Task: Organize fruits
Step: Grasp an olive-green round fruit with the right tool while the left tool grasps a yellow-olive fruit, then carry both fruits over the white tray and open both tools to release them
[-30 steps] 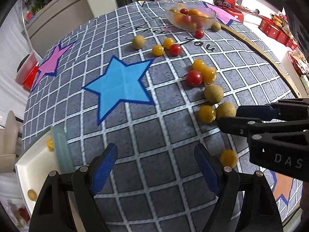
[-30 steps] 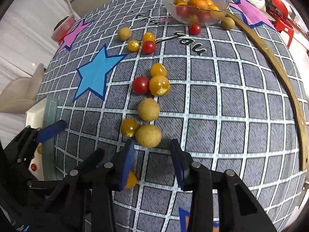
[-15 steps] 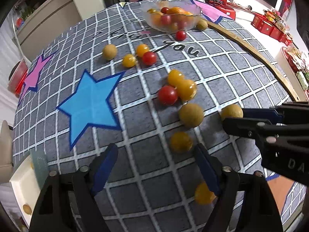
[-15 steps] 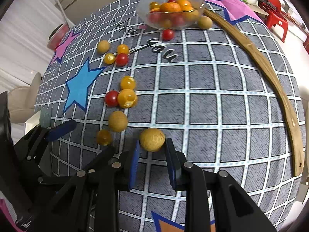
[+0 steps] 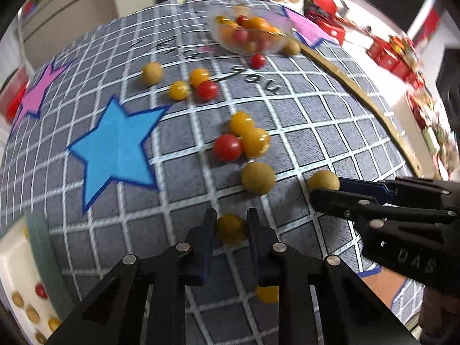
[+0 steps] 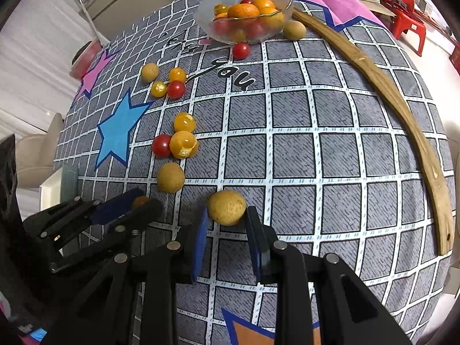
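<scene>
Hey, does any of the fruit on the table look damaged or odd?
Yes. The big yellow tomato beside a red tomato mid-cloth looks split, its skin torn with pale flesh showing. The smaller yellow one behind it also looks nicked.

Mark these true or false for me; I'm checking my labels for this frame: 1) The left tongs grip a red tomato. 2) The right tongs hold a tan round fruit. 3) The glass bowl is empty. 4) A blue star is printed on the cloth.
1) False: the left tongs are shut on a yellow tomato.
2) True: the right tongs clamp the tan round fruit.
3) False: the glass bowl holds orange and red fruit.
4) True: the blue star is on the cloth.
</scene>
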`<action>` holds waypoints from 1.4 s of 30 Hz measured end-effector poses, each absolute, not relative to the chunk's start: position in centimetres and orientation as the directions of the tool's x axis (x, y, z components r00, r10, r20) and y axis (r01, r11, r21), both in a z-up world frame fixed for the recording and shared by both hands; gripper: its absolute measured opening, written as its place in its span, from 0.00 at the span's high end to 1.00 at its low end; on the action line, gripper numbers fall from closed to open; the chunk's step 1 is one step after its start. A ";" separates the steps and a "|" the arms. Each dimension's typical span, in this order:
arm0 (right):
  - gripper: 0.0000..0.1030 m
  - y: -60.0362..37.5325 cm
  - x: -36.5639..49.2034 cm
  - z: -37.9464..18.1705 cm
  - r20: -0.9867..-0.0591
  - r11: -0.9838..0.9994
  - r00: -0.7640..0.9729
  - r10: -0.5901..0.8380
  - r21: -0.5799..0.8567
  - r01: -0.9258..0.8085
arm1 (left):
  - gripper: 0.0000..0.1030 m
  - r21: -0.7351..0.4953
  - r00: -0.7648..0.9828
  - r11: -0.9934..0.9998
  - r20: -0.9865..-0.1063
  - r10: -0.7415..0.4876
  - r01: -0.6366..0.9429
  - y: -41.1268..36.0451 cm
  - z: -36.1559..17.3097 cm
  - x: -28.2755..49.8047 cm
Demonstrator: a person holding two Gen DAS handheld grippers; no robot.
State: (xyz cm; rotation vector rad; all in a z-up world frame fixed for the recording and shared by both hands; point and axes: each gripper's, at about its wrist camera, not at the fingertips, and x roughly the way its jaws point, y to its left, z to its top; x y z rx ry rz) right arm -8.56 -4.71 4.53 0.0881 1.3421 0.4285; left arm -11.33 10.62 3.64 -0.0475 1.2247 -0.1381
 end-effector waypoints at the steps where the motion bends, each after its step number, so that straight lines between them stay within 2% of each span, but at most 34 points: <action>1: 0.72 -4.7 -8.6 4.6 -0.922 0.918 0.161 0.353 0.309 -0.248 | 0.78 -0.124 0.333 0.990 -0.933 -0.138 0.062 11.2 3.9 -11.7; 13: 0.72 -1.8 -11.0 7.0 -0.902 0.886 0.130 0.411 0.362 -0.291 | 0.78 -0.120 0.371 0.991 -0.925 -0.088 -0.065 15.8 6.5 -16.3; 30: 0.72 13.0 -17.4 9.2 -0.879 0.738 -0.011 0.478 0.408 -0.538 | 0.78 -0.036 0.356 0.936 -0.929 0.097 -0.350 27.0 7.6 -27.6; 42: 0.72 22.8 -22.8 6.3 -0.890 0.626 -0.163 0.425 0.419 -0.657 | 0.78 0.018 0.276 0.841 -0.941 0.198 -0.540 33.4 5.3 -34.0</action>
